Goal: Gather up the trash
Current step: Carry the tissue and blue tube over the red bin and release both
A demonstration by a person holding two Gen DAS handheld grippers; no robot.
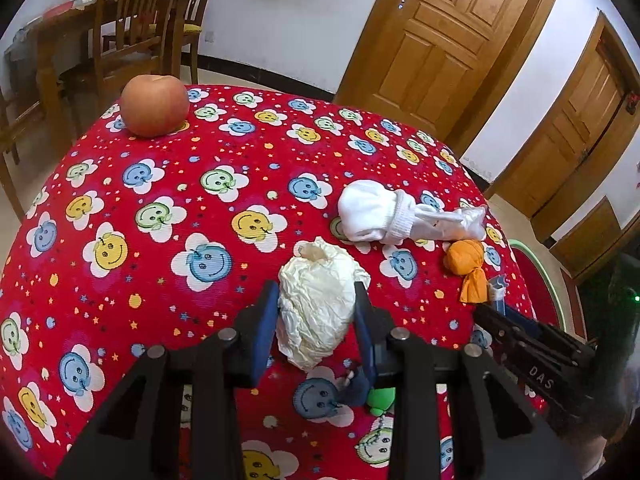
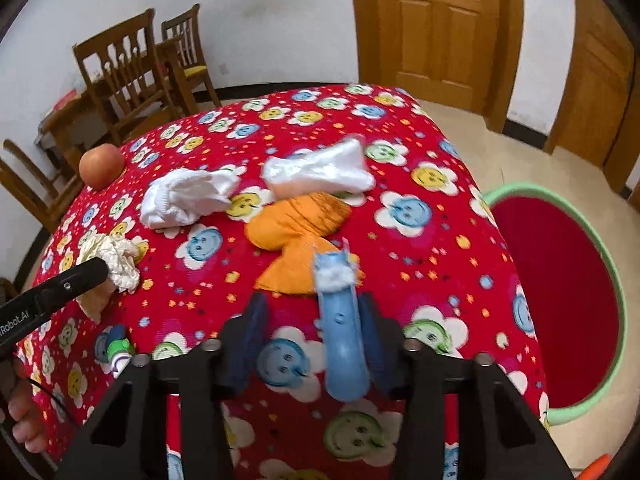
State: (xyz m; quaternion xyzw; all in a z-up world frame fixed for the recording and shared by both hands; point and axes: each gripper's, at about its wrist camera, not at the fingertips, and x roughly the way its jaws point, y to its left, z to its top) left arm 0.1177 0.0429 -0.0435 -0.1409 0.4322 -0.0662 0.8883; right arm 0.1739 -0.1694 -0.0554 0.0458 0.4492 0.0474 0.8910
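Observation:
My left gripper [image 1: 316, 300] is shut on a crumpled cream paper wad [image 1: 316, 304], just above the red smiley tablecloth [image 1: 160, 200]. The wad also shows in the right wrist view [image 2: 116, 260]. My right gripper [image 2: 312, 312] has its jaws wide apart, and a blue plastic piece [image 2: 342, 332] with white fluff on its tip lies against the right finger. An orange paper twist [image 2: 296, 228] lies just ahead of it, also in the left wrist view [image 1: 466, 264]. A white sock bundle [image 1: 372, 216] and a white wrapper [image 2: 320, 172] lie further out.
An apple [image 1: 155, 106] sits at the far left corner of the table. A red bin with a green rim [image 2: 560, 296] stands on the floor to the right of the table. A small green and blue item [image 1: 380, 398] lies under my left gripper. Wooden chairs [image 2: 124, 76] stand behind.

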